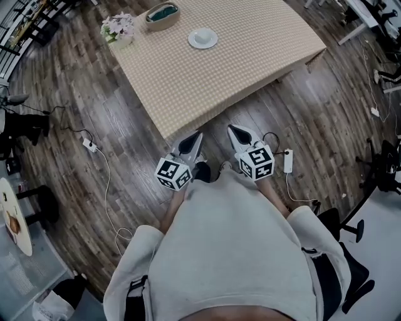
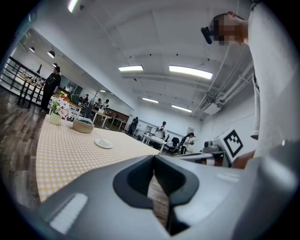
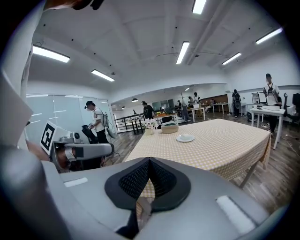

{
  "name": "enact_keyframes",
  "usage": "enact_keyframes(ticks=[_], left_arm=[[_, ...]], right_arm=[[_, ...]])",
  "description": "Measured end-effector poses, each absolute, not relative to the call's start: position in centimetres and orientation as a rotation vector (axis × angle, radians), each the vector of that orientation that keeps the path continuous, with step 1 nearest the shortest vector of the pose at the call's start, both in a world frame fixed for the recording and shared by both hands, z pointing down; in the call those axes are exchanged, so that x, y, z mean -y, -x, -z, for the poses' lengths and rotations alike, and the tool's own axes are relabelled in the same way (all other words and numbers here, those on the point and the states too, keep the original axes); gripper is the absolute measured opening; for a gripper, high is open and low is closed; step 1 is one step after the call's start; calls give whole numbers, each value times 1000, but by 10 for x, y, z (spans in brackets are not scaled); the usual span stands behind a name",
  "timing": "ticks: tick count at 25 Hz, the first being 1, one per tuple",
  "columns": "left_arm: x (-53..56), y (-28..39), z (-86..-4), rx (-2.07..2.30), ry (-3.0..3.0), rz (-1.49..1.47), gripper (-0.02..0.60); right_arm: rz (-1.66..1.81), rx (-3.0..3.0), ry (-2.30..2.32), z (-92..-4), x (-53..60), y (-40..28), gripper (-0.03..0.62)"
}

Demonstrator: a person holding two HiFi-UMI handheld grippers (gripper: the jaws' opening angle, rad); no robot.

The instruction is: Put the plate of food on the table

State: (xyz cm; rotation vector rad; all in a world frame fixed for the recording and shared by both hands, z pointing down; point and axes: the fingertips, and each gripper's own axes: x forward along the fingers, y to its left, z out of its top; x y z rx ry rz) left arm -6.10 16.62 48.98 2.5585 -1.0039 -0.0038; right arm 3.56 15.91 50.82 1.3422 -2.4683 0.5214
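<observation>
A table (image 1: 250, 69) with a beige checked cloth stands in front of me. On it lies a small white plate (image 1: 203, 38), also seen in the left gripper view (image 2: 103, 143) and the right gripper view (image 3: 185, 138). At the far left edge of the head view a pale round surface (image 1: 17, 229) carries a brownish item that may be food (image 1: 12, 221). My left gripper (image 1: 198, 135) and right gripper (image 1: 232, 128) hover side by side over the floor, just short of the table's near edge. Both are shut with nothing held, the jaw tips meeting in each gripper view (image 2: 153, 157) (image 3: 149, 159).
A pot of flowers (image 1: 118, 28) and an oval basket (image 1: 162, 15) sit at the table's far left corner. Cables and a power strip (image 1: 89, 145) lie on the wooden floor at left, another strip (image 1: 288, 160) at right. People and desks (image 3: 269, 110) fill the room beyond.
</observation>
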Motion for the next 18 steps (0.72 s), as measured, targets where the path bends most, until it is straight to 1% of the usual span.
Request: enact_keyframes(ticks=[18], left_arm=[[-170,29,-475,1015,-2604,14,9]], right_arm=[[-448,2544,-1325,-493,-161,-49,-3]])
